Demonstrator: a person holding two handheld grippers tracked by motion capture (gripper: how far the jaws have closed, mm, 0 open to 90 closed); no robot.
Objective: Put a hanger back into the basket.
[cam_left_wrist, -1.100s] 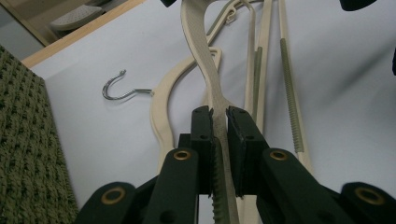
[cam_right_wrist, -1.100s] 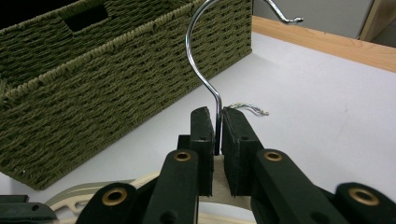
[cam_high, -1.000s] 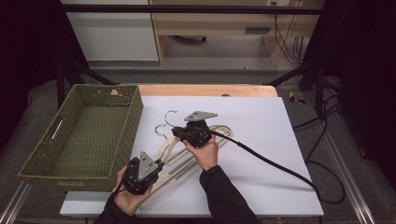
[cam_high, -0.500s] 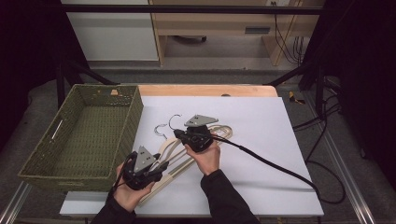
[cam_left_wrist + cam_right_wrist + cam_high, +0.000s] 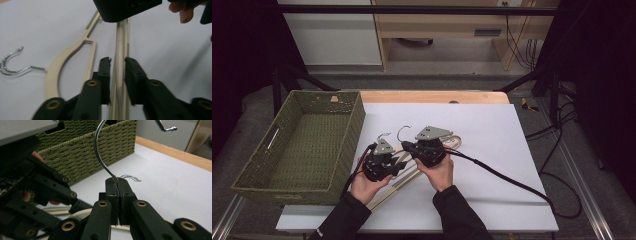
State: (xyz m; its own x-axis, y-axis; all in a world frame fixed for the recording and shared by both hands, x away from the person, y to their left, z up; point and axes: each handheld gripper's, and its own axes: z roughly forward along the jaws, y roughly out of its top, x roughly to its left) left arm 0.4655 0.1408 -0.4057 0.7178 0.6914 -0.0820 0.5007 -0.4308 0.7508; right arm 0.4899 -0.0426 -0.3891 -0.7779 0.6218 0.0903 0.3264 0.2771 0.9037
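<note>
While the right gripper (image 5: 119, 185) has its jaws pressed tight on the metal hook (image 5: 100, 152) of a cream hanger (image 5: 412, 172), the left gripper (image 5: 117, 65) has just been closing its jaws around the straight bar (image 5: 120, 75) of a hanger, and the pads stand close on both sides of it, though I cannot tell if they press it. The hangers lie on the white counter (image 5: 492, 135) near its middle, with the green woven basket (image 5: 302, 145) at nine o'clock from them. Another cream hanger (image 5: 65, 62) with its own hook (image 5: 12, 65) lies flat at ten o'clock from the left jaws.
</note>
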